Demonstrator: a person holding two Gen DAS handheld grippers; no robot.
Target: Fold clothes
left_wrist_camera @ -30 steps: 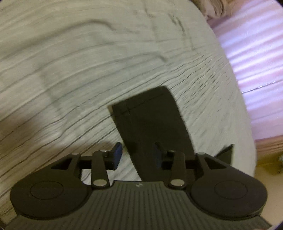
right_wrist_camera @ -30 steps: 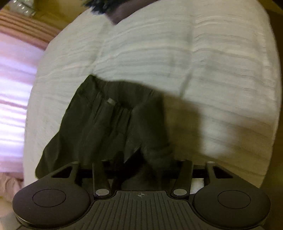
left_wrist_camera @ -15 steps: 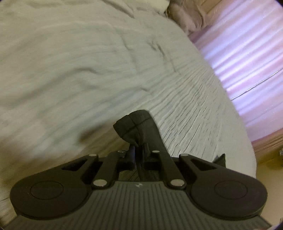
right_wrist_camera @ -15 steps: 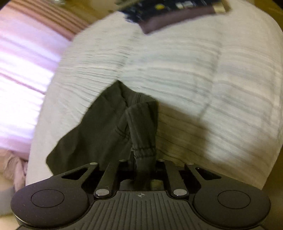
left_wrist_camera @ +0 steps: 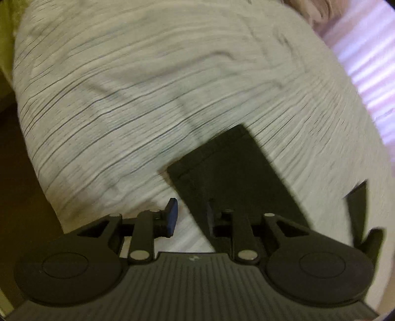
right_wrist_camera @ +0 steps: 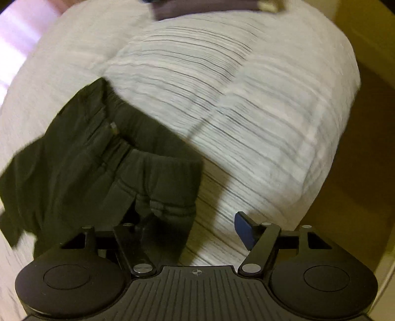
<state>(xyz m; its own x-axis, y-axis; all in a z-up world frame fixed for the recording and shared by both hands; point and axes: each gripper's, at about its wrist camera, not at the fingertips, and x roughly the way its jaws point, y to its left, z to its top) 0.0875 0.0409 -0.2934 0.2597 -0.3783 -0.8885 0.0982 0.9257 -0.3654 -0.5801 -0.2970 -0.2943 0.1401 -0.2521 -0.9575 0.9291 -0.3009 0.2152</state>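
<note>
- dark trousers point(right_wrist_camera: 81, 158): in the right wrist view the gathered elastic waistband end lies crumpled at the lower left of the frame, on the striped white bedding.
- in the left wrist view one flat leg end point(left_wrist_camera: 229, 170), hem stitched, lies straight at lower centre, angled toward the upper right.

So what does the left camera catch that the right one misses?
Only the left view shows a flat, straight-edged trouser leg with a stitched hem. Only the right view shows the bunched, gathered waistband and a dark item at the bed's far edge. Both share the same dark trousers on the striped white bedding, with the left gripper and the right gripper each opening their jaws, nothing pinched.
</note>
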